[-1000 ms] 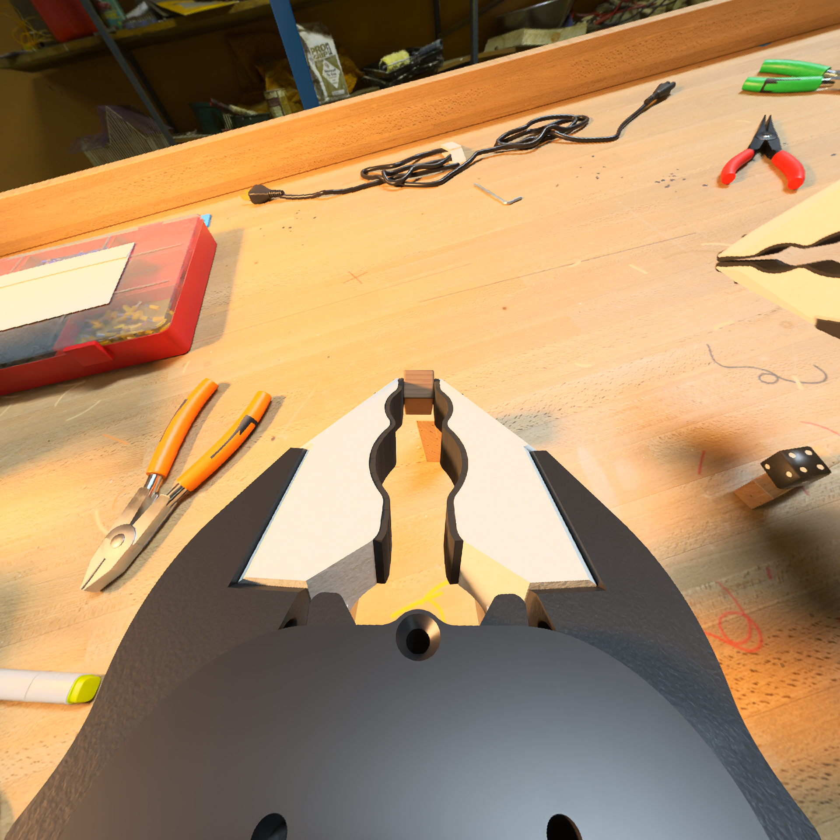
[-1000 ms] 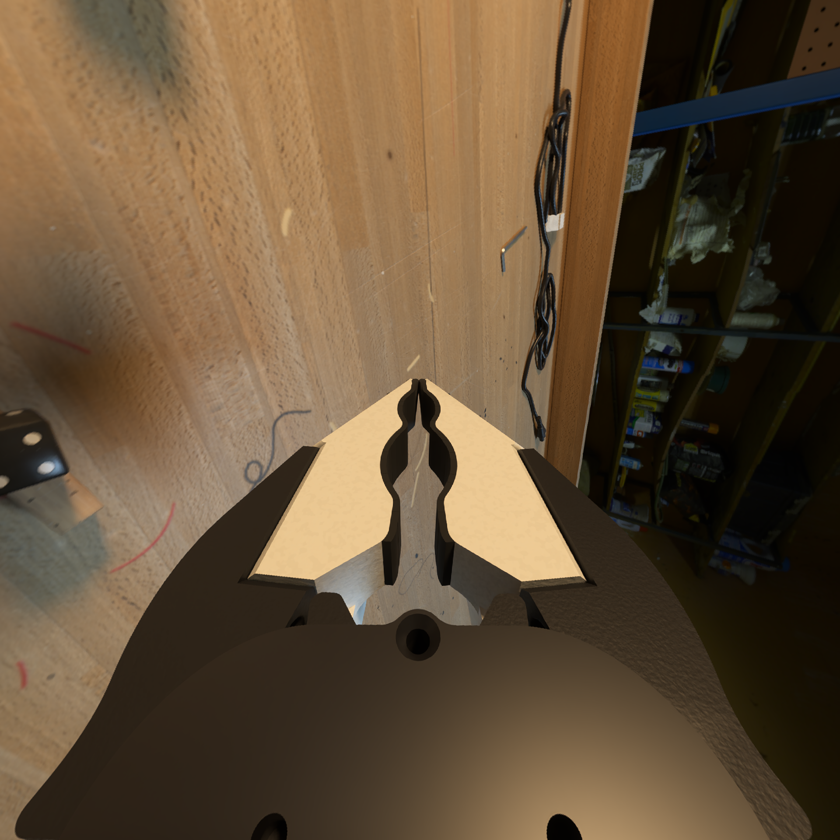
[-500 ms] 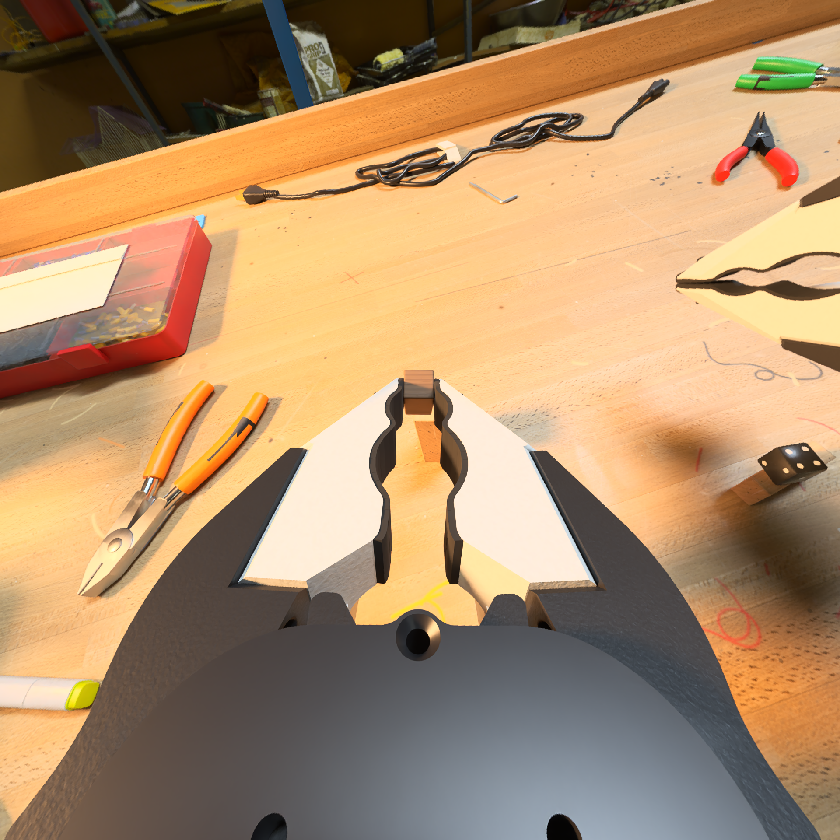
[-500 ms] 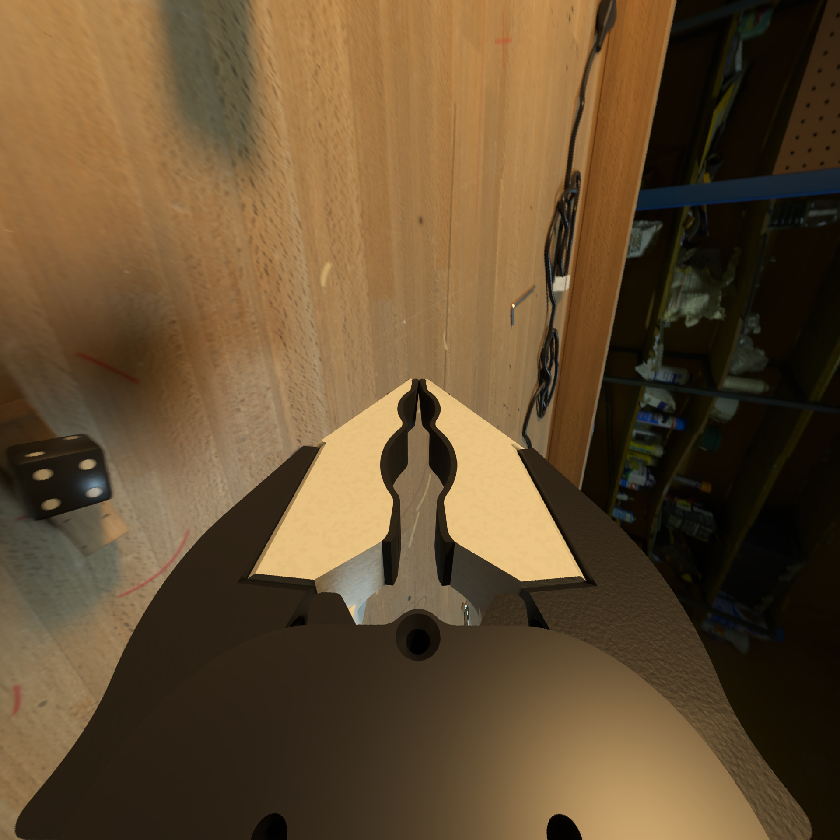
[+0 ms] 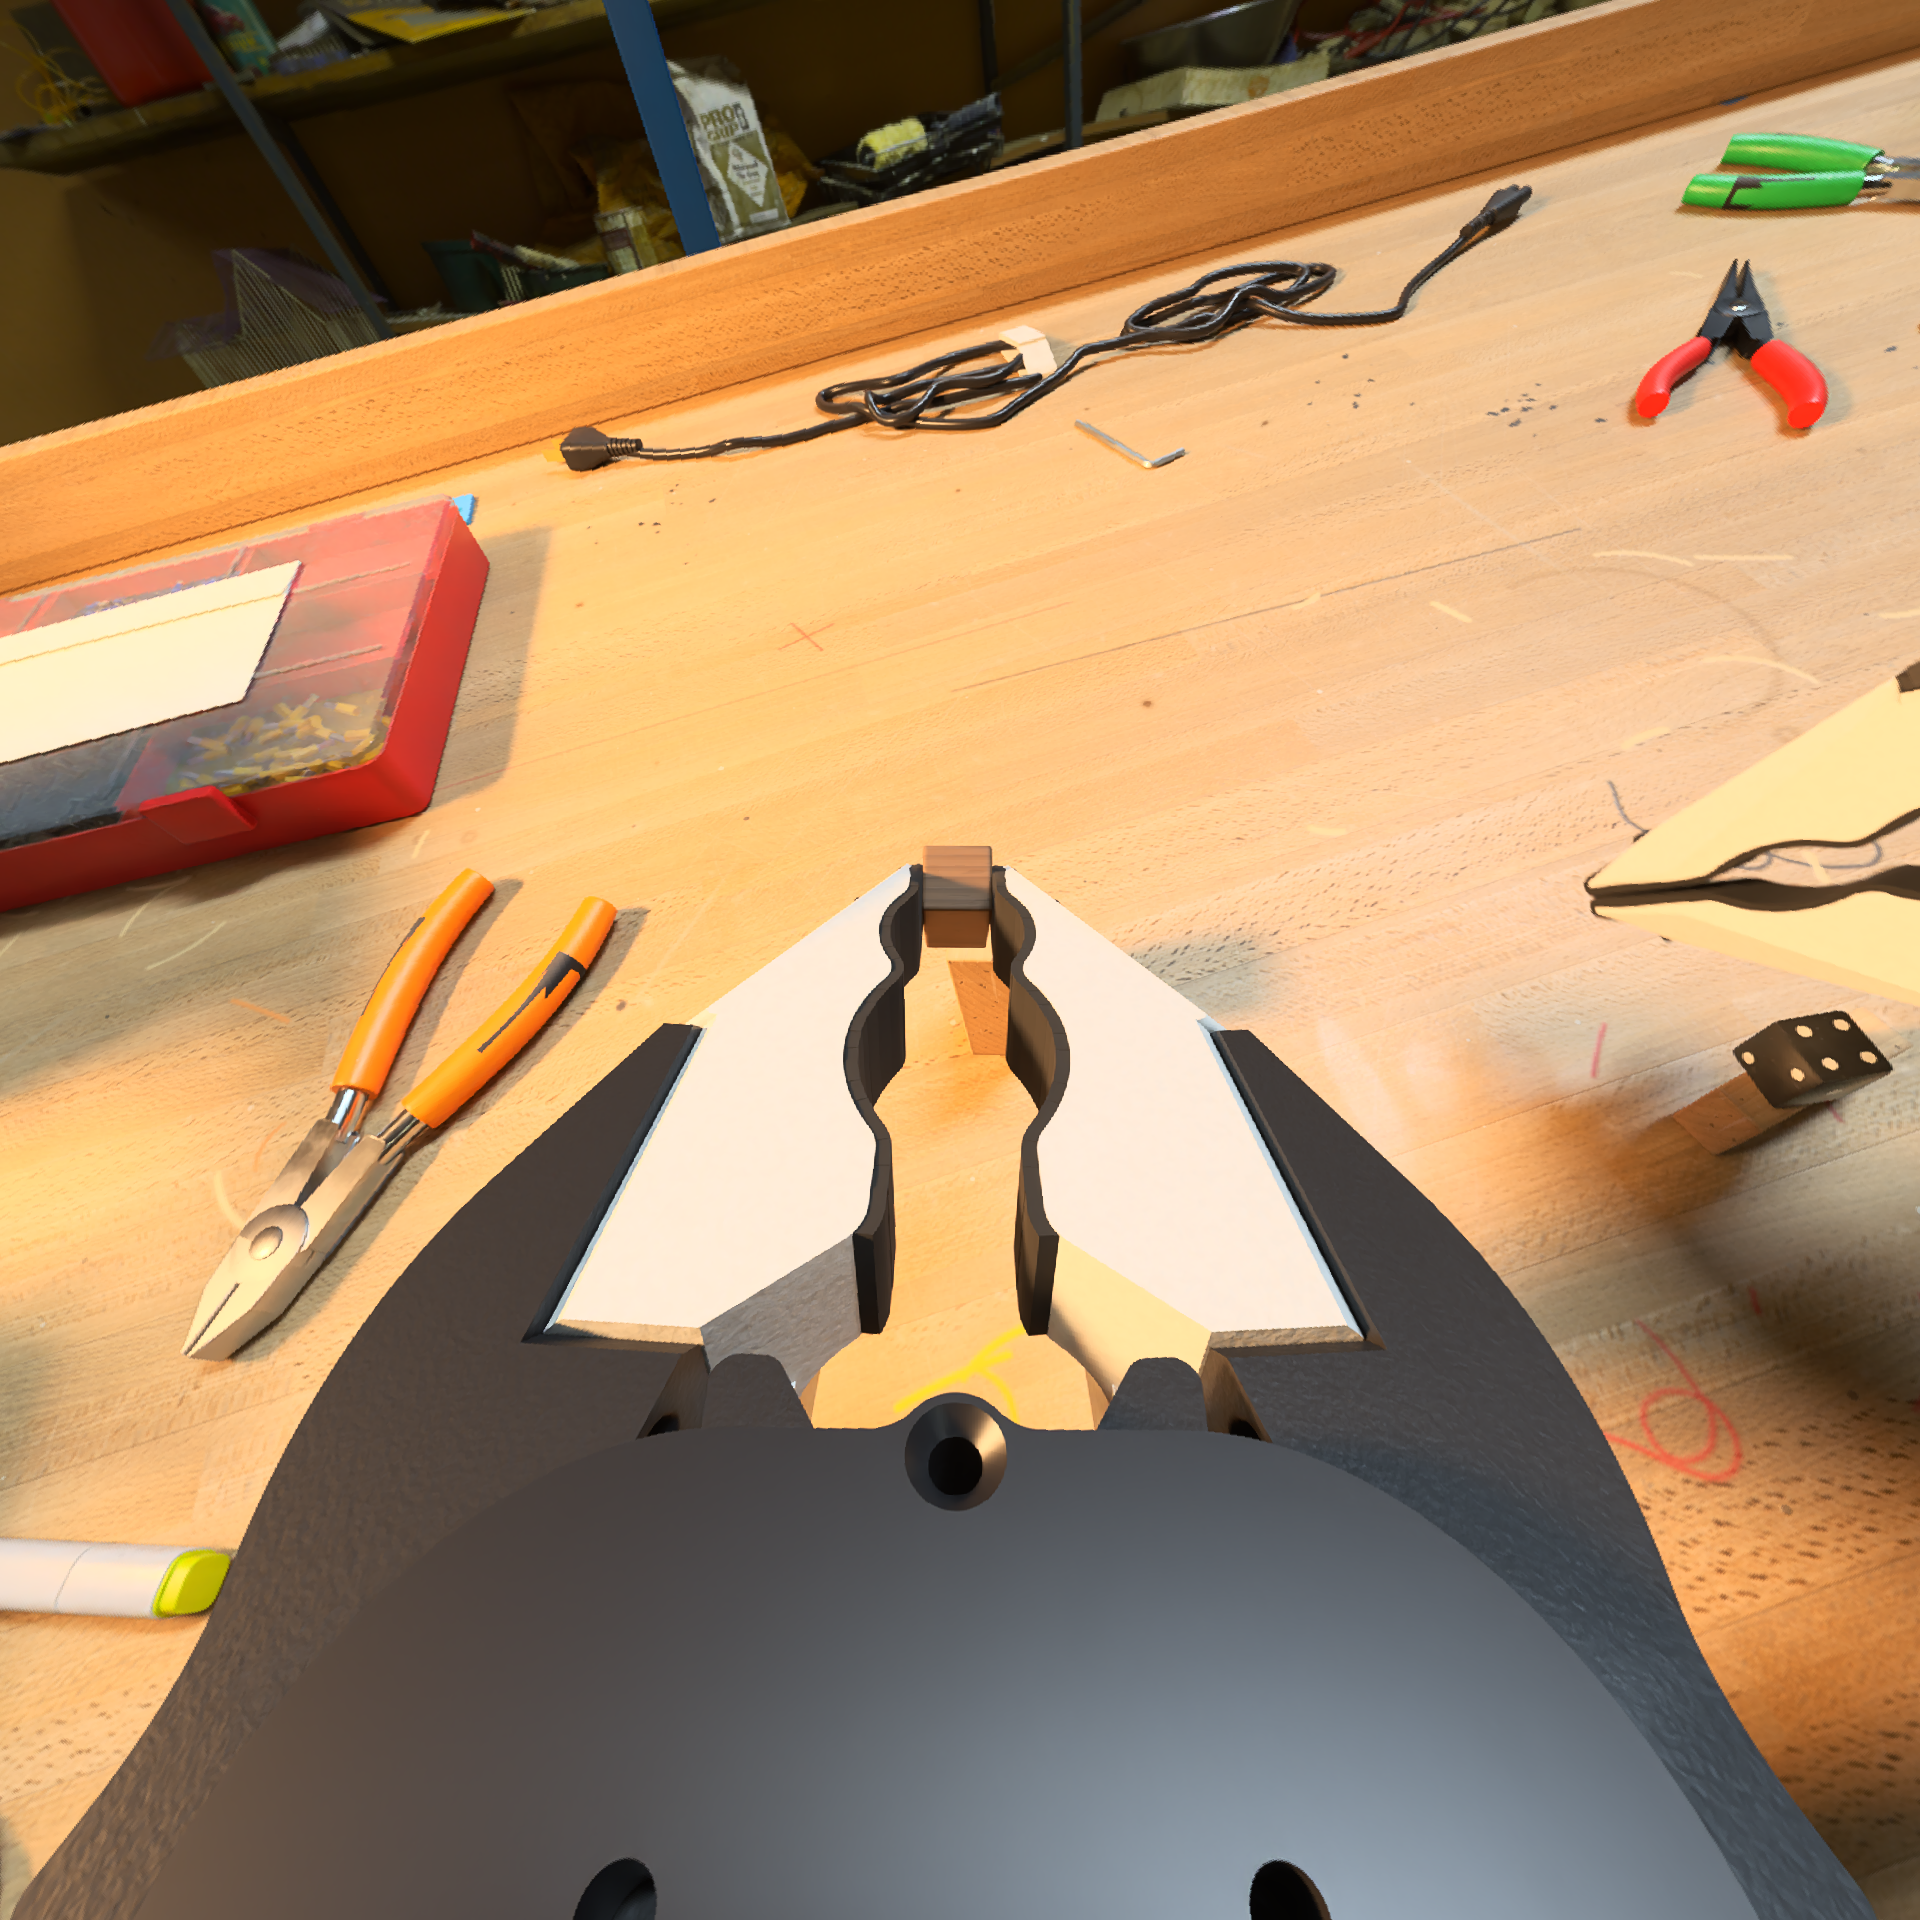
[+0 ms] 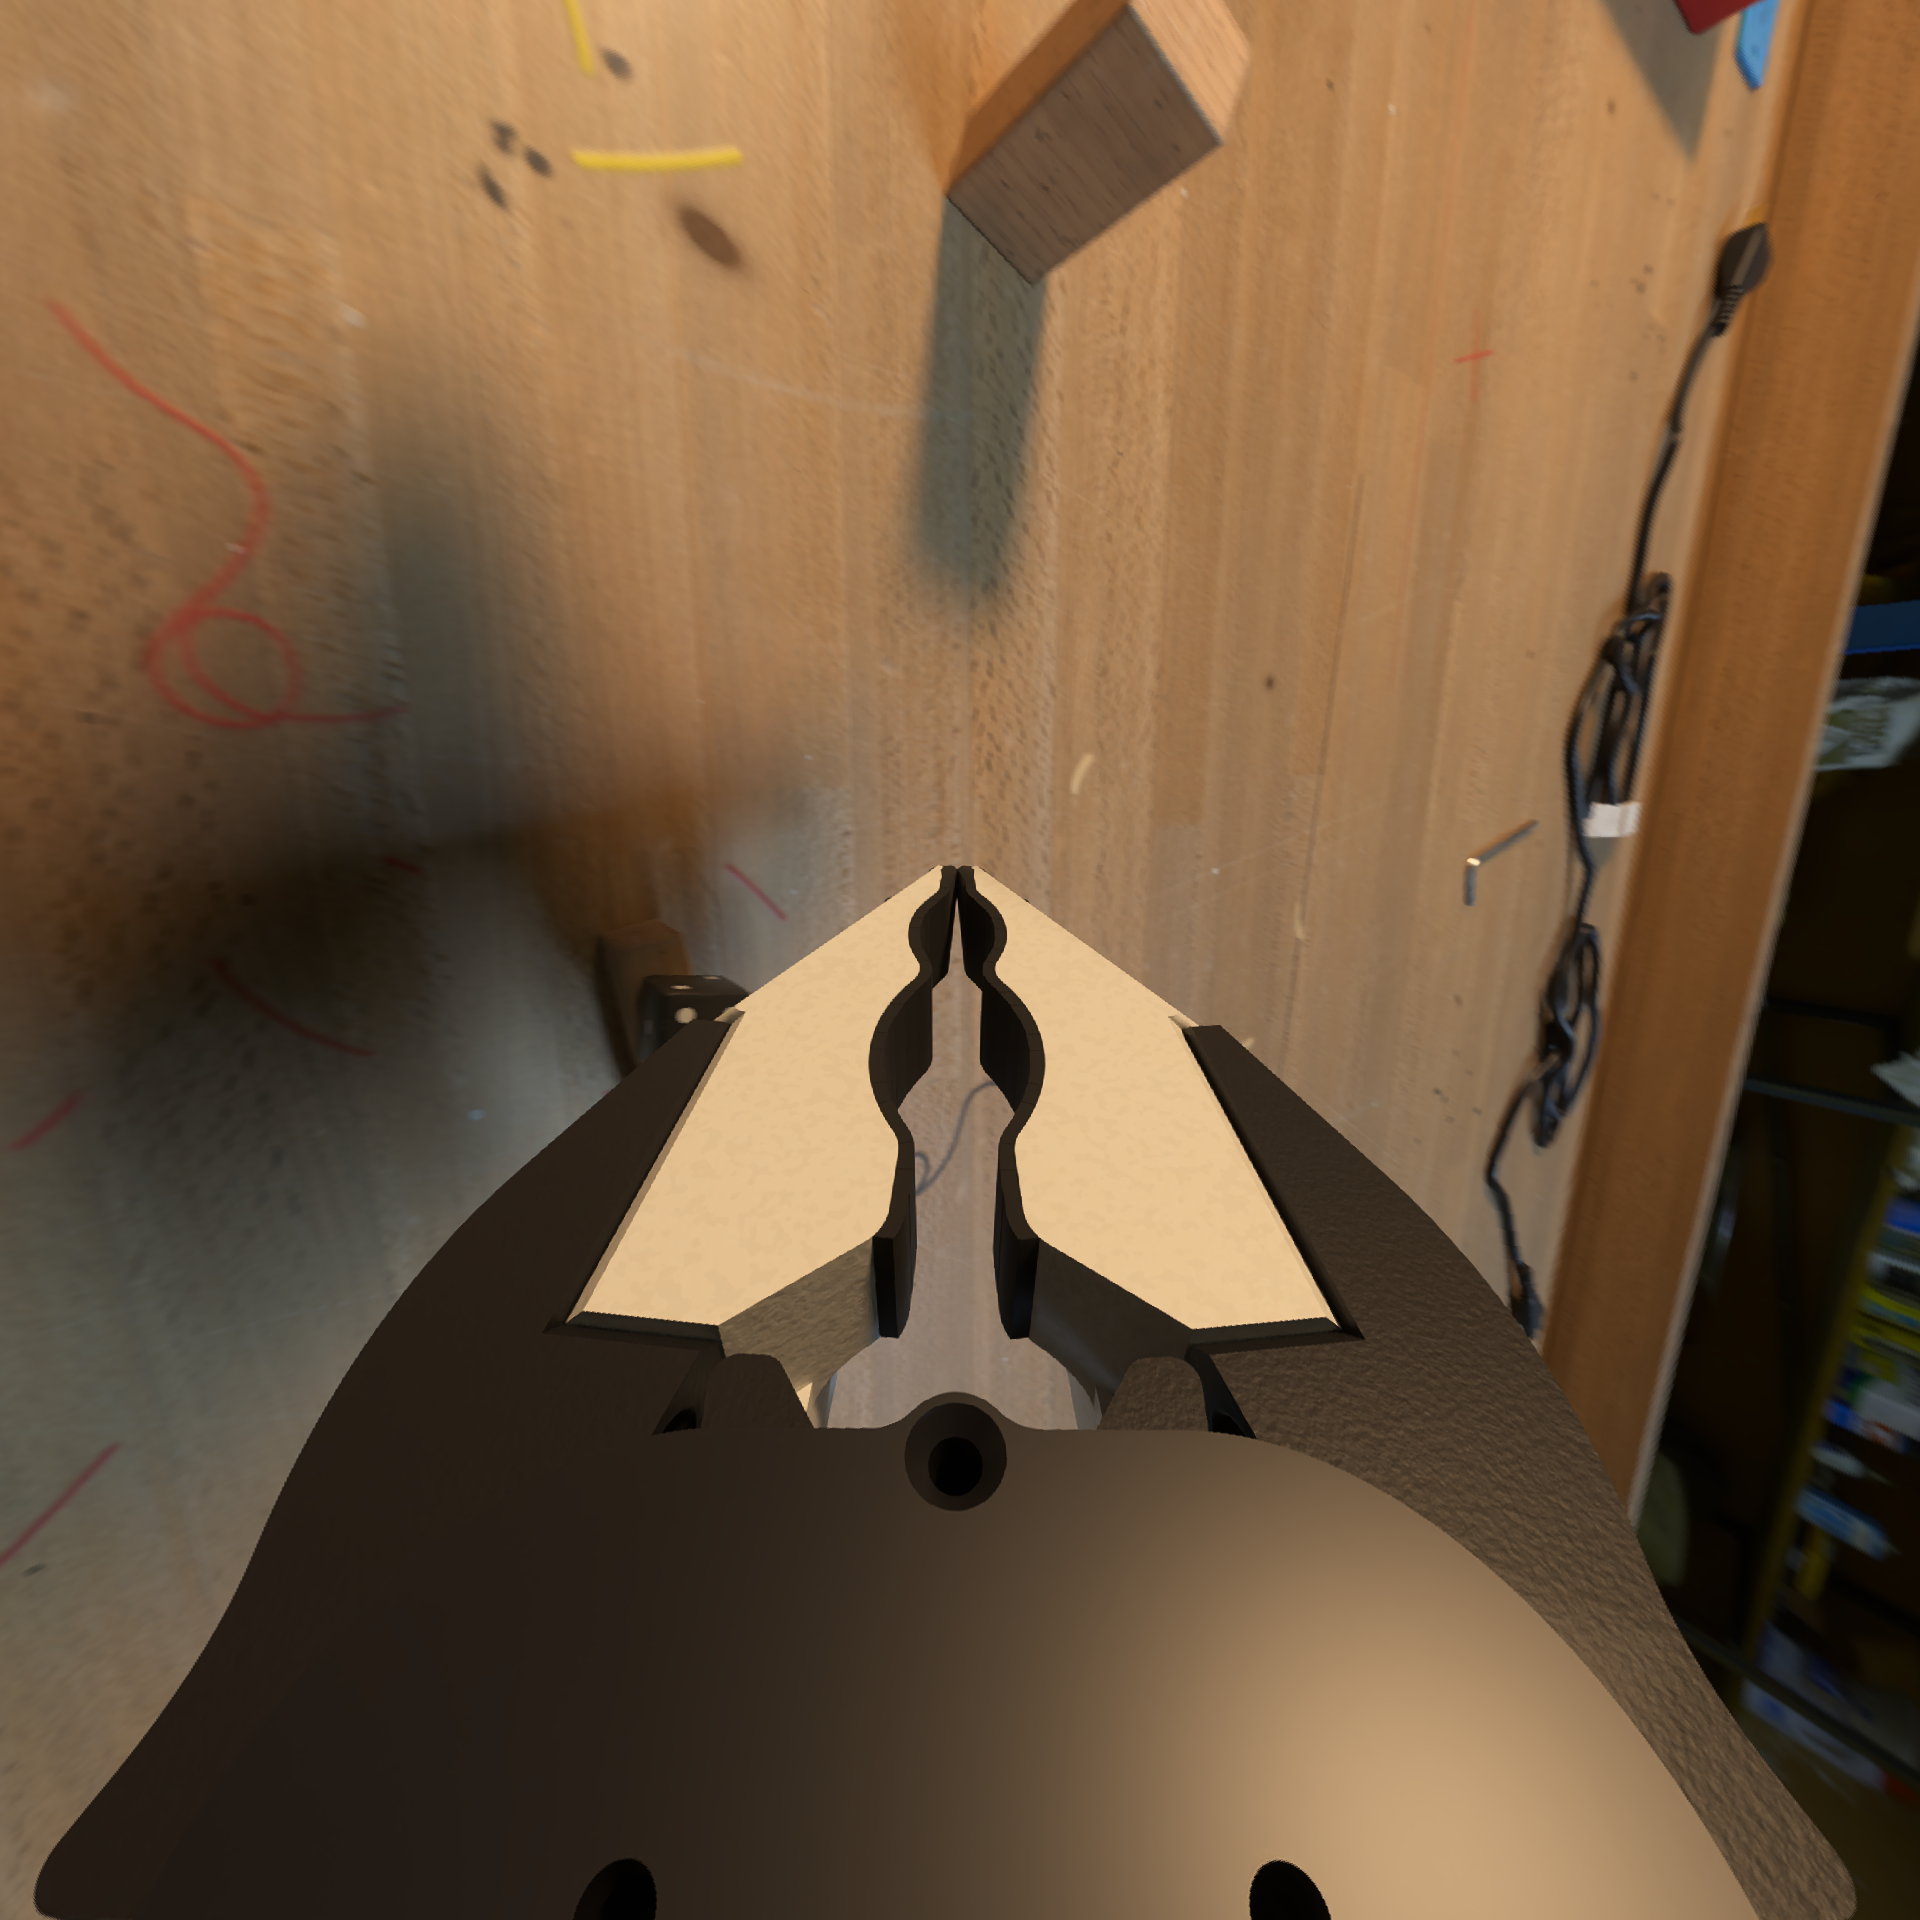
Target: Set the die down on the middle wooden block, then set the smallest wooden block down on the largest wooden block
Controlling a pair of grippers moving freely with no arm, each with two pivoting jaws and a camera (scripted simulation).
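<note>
My left gripper [image 5: 956, 883] is shut on the smallest wooden block [image 5: 956, 906] and holds it above the bench. Between its fingers, below the tips, part of the largest wooden block [image 5: 982, 1008] shows; it also shows at the top of the right wrist view [image 6: 1091, 135]. The black die [image 5: 1813, 1060] rests on the middle wooden block [image 5: 1720, 1120] at the right. My right gripper [image 6: 954, 875] is shut and empty, and it shows above the die in the left wrist view [image 5: 1766, 883]. In the right wrist view the die [image 6: 686, 1003] peeks out beside the left finger.
A red parts box [image 5: 312, 727], orange pliers [image 5: 416, 1070] and a marker [image 5: 114, 1579] lie to the left. A black cable [image 5: 1039, 364], a hex key [image 5: 1132, 447], red pliers [image 5: 1730, 358] and a green-handled tool [image 5: 1787, 171] lie by the raised back edge [image 5: 935, 239].
My right gripper has swung round and come down over the die; the largest block has come into its view. My left gripper still holds the smallest block, almost unmoved.
</note>
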